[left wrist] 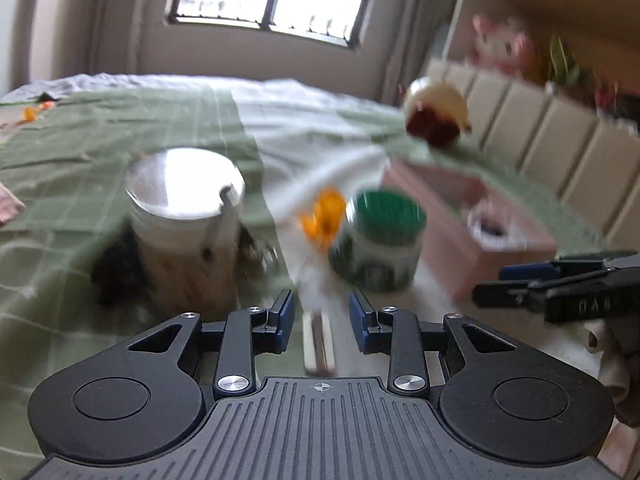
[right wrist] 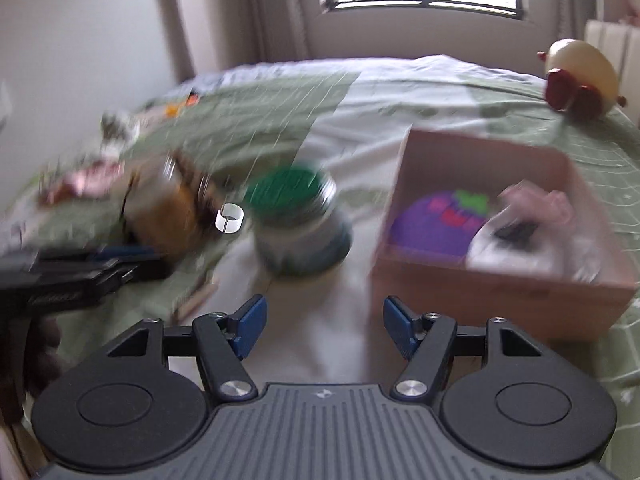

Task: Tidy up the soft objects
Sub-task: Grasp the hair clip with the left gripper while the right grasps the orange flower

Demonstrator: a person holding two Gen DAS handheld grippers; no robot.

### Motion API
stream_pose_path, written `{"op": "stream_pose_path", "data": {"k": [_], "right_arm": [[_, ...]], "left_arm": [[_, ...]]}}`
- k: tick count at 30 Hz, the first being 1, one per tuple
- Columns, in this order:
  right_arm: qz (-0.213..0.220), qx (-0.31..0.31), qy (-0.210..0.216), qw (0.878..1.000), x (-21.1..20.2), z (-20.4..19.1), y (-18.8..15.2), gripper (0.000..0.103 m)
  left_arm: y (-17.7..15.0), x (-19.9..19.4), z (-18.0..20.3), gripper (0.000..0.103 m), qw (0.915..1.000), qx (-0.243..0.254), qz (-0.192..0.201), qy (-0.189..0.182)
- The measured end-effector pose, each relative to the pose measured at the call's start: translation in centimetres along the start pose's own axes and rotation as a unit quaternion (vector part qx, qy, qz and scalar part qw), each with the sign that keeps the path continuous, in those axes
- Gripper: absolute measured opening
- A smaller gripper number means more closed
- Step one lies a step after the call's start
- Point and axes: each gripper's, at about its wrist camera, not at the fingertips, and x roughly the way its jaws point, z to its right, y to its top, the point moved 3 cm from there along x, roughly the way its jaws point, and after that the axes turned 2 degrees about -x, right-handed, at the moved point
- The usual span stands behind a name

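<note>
Both views are motion-blurred. A pink box (right wrist: pixel 480 280) stands on the bed at the right; it holds a purple soft toy (right wrist: pixel 432 220) and a white and pink bundle (right wrist: pixel 532 232). The box also shows in the left wrist view (left wrist: pixel 460 216). A cream and red plush toy (right wrist: pixel 580 76) lies far right on the bed, also in the left wrist view (left wrist: pixel 436 112). My left gripper (left wrist: pixel 320 320) is open and empty above the bed. My right gripper (right wrist: pixel 324 324) is open and empty, just left of the box front.
A green-lidded jar (right wrist: pixel 300 220) stands mid-bed, also in the left wrist view (left wrist: pixel 380 236). A silver-lidded jar (left wrist: pixel 188 216) stands to its left. An orange object (left wrist: pixel 324 216) lies between them. The bed has a green checked cover (left wrist: pixel 80 152). A padded headboard (left wrist: pixel 560 136) is at right.
</note>
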Motion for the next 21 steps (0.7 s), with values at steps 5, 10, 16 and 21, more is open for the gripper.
{"op": "stream_pose_path", "data": {"k": [5, 10, 16, 21], "right_arm": [[-0.018, -0.023, 0.011, 1.000, 0.1, -1.2, -0.8, 0.065], [-0.009, -0.041, 0.005, 0.999, -1.2, -0.7, 1.5, 0.065], [-0.035, -0.012, -0.011, 0.999, 0.2, 0.1, 10.3, 0.071], [-0.107, 0.011, 0.008, 0.994, 6.6, -0.6, 17.0, 0.086]], "left_arm": [[-1.4, 3.3, 1.0, 0.033, 0.9979, 0.033, -0.029, 0.046], [-2.2, 4.9, 0.7, 0.034, 0.9956, 0.043, -0.055, 0.063], [-2.1, 5.1, 0.7, 0.026, 0.9958, 0.024, -0.061, 0.064], [-2.1, 4.4, -0.3, 0.023, 0.9980, -0.012, -0.052, 0.034]]}}
